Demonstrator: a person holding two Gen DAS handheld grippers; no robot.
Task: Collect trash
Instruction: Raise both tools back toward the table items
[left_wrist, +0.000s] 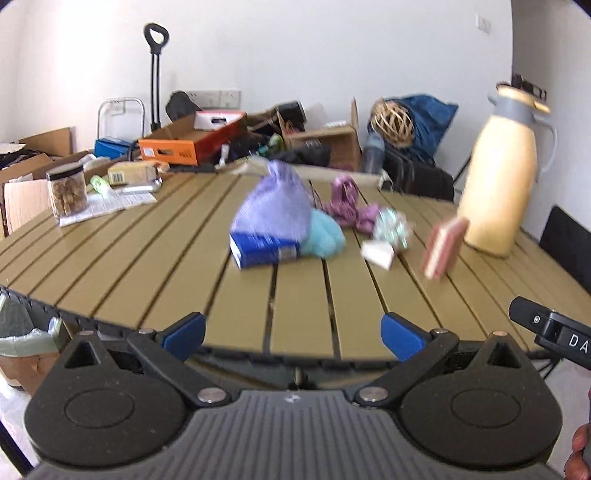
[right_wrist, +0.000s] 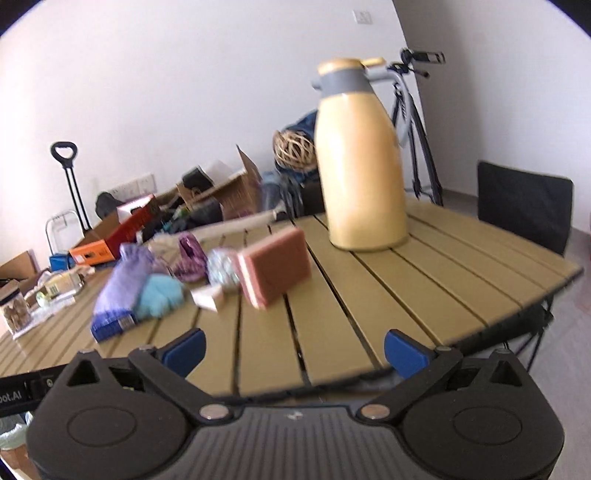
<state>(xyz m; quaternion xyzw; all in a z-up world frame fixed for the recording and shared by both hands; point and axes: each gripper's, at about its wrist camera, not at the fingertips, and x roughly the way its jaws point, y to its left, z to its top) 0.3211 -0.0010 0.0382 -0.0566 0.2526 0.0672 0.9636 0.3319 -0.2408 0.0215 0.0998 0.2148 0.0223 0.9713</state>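
Observation:
A heap of litter lies mid-table: a lilac knitted pouch (left_wrist: 275, 206) (right_wrist: 123, 284) over a blue carton (left_wrist: 264, 253) (right_wrist: 110, 325), a turquoise fuzzy item (left_wrist: 323, 234) (right_wrist: 160, 295), purple knitwear (left_wrist: 347, 201) (right_wrist: 190, 258), a crumpled shiny wrapper (left_wrist: 391, 227) (right_wrist: 221, 269), a small white box (left_wrist: 376, 254) (right_wrist: 208, 297) and a pink sponge block (left_wrist: 443, 245) (right_wrist: 275, 266). My left gripper (left_wrist: 293, 334) hangs open at the near table edge, nothing between its blue pads. My right gripper (right_wrist: 295, 349) is likewise open and empty, short of the sponge.
A tall yellow thermos jug (left_wrist: 500, 177) (right_wrist: 360, 166) stands at the right. A jar of snacks (left_wrist: 68, 192) on paper sits at the table's left. Cardboard boxes (left_wrist: 192, 142) and clutter fill the far side. A black chair (right_wrist: 524, 206) stands right; a lined bin (left_wrist: 22, 332) is at lower left.

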